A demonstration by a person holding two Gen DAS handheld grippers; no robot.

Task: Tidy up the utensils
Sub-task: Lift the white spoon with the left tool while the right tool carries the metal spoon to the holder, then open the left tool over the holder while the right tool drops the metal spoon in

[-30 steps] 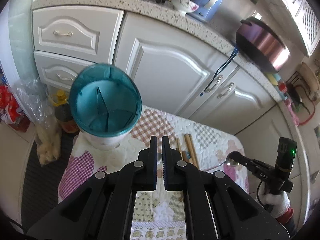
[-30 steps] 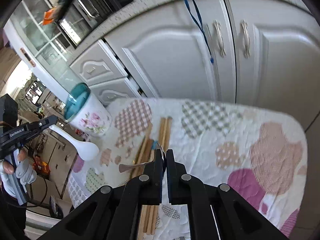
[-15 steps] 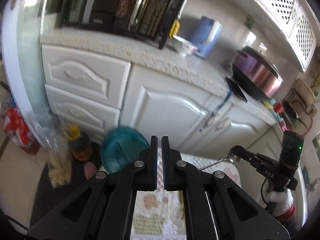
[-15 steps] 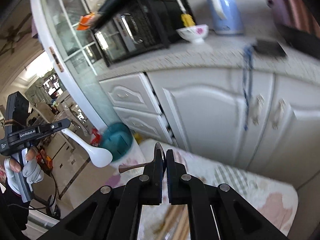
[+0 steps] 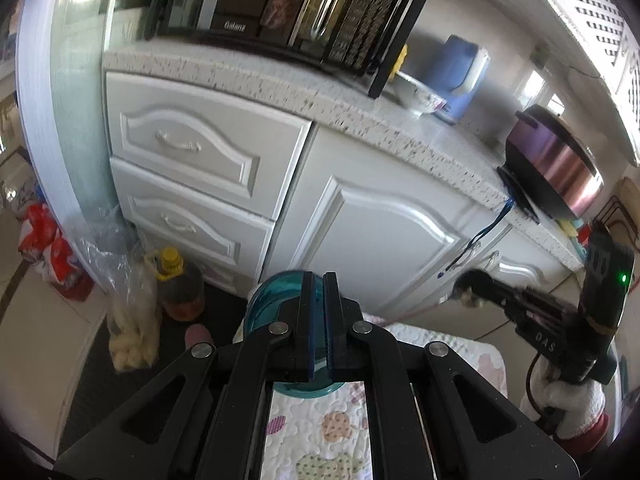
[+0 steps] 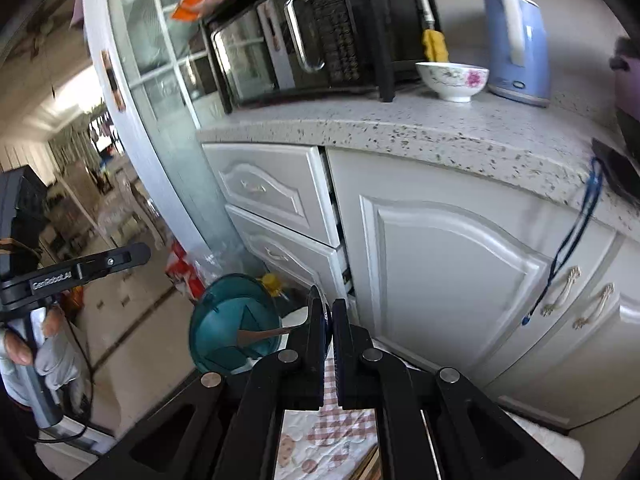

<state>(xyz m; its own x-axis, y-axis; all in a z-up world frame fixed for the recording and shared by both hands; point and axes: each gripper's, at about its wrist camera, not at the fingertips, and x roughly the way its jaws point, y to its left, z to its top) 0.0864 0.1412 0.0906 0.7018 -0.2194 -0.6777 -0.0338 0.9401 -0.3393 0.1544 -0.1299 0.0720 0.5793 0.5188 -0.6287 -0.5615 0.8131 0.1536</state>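
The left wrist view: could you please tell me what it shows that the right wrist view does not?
Only the left wrist view: the right hand holding the right gripper, seen from outside. Only the right wrist view: the left hand, the left gripper from outside, and the spoon handle across the holder's dividers. Both: holder, microwave, kettle, bowl.

The microwave oven (image 5: 256,4) on the counter (image 5: 320,96) carries the brand "Galanz" along the lower edge of its door. In the right wrist view, the left gripper (image 6: 136,255) bears white lettering reading "GenRobot.AI" on its side. In the left wrist view, the right gripper (image 5: 466,284) shows the letters "DAS" on its body.
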